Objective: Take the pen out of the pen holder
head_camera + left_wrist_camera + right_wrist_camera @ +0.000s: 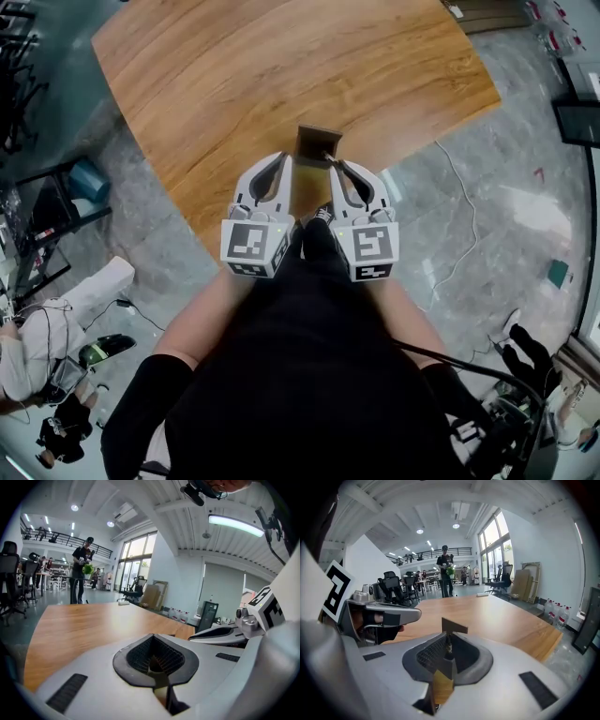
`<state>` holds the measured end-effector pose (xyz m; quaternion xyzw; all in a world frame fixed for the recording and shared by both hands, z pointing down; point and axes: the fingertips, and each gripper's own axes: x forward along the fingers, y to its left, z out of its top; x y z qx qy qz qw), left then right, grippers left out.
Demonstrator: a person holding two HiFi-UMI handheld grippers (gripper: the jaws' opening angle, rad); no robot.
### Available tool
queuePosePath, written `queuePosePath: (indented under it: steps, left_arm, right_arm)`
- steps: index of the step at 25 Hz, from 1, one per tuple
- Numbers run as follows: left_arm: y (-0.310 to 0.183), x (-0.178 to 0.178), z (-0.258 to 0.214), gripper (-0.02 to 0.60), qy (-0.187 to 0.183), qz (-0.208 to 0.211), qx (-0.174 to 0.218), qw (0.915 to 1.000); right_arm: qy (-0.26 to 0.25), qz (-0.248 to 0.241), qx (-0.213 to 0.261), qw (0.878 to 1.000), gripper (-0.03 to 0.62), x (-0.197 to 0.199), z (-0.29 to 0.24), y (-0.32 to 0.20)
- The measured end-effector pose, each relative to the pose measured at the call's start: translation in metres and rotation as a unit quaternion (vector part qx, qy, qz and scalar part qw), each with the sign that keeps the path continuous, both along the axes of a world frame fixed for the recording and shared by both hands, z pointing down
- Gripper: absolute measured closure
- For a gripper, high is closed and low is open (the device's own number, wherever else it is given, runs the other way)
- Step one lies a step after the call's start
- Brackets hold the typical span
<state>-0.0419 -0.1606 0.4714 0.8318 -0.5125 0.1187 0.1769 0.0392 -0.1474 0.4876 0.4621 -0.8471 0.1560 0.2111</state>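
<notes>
A small brown square pen holder (317,142) stands near the wooden table's (281,75) front edge. A thin dark pen (325,157) sticks up out of it. Both grippers are held close to the person's body, side by side, pointing at the holder. My left gripper (284,157) is shut and empty, its tip just left of the holder. My right gripper (335,165) is shut too, its tip next to the pen. In the right gripper view the holder (454,625) and the pen (449,645) stand just beyond the closed tips (449,637). The left gripper view shows closed jaws (153,641).
The tabletop stretches far behind the holder. A person (445,573) stands beyond the table's far end, with office chairs (393,590) nearby. A white cable (464,216) trails over the grey floor on the right; bags and equipment (94,291) lie on the left.
</notes>
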Motion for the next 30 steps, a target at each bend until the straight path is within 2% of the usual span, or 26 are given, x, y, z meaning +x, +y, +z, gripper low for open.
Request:
queuePosePath:
  steps: [14, 24, 30]
  left_arm:
    - [0.014, -0.005, 0.045, 0.575, -0.003, -0.012, -0.046, 0.9989]
    - [0.015, -0.002, 0.049, 0.575, -0.003, -0.009, -0.047, 0.9988]
    - [0.015, -0.001, 0.042, 0.575, -0.002, -0.004, -0.039, 0.9992]
  right_arm:
    - [0.001, -0.008, -0.033, 0.999, 0.554, -0.002, 0.056, -0.005]
    - [0.001, 0.002, -0.036, 0.999, 0.553, -0.001, 0.06, -0.004]
    - [-0.009, 0.007, -0.012, 1.0, 0.553, 0.002, 0.038, -0.005]
